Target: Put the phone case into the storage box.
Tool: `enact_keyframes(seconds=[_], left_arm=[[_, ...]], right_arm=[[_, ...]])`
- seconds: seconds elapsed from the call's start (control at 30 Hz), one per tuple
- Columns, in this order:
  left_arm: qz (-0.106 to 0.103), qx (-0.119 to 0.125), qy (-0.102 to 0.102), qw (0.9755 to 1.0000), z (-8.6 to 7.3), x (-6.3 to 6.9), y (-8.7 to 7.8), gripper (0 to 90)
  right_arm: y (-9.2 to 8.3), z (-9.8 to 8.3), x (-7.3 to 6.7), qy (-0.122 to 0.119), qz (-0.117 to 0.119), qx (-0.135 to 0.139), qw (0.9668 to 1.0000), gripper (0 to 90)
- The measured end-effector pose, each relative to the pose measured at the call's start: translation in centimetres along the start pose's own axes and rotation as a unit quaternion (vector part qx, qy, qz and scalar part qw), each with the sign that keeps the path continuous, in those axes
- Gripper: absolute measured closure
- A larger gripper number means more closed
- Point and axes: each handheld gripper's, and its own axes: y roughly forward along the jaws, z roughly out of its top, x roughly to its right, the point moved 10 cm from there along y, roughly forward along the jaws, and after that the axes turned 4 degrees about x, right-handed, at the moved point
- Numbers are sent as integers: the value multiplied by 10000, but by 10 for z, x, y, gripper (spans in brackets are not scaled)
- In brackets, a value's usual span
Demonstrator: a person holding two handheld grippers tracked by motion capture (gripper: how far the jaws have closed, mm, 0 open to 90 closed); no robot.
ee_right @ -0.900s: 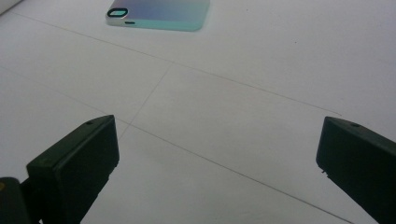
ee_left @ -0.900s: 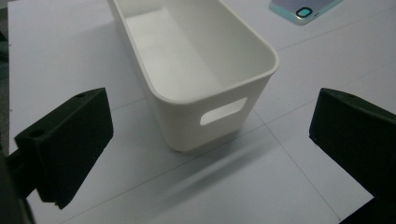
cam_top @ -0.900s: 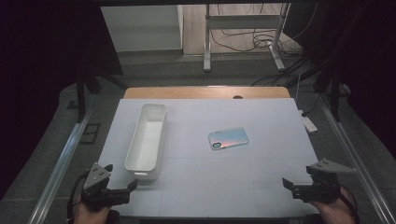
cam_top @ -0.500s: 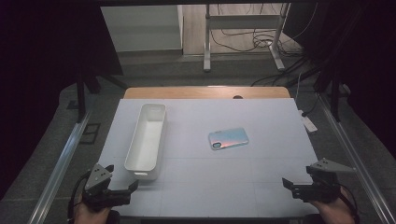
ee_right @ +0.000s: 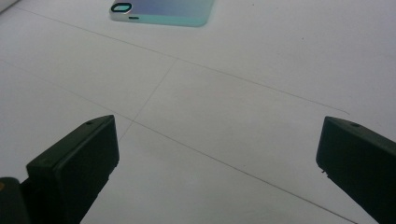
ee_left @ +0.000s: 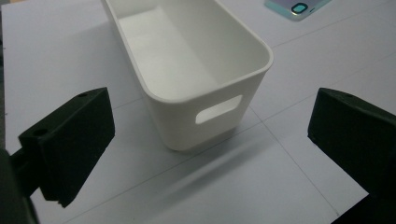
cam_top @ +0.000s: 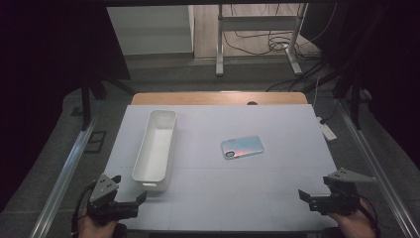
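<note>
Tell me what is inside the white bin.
The white bin shows only its bare white floor and walls in the left gripper view. The near wall hides a strip of floor behind it.

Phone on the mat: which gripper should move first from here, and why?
Probably the right gripper should reach forward toward the phone. Its jaws stand open with nothing between them, and the phone lies flat ahead of it, apart from the white bin. The left gripper, also open, faces the bin's near end and could steady it.

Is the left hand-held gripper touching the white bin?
Apart. The left gripper view shows bare table between the open left hand-held gripper and the white bin.
</note>
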Motion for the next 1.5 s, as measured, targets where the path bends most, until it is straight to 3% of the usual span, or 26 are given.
enact_keyframes(seconds=[0.47, 1.13, 1.5], left_arm=[[-15, -5, 2, 10000, 0, 0, 0, 13], [11, -53, 63, 10000, -1, 1, 1, 14], [5, -64, 76, 10000, -1, 1, 1, 15]], right_arm=[[10, 1, -11, -298, 193, -239, 9991, 0], [24, 8, -13, -152, 385, -465, 9981, 0], [32, 15, -16, -230, 497, -468, 9974, 0]])
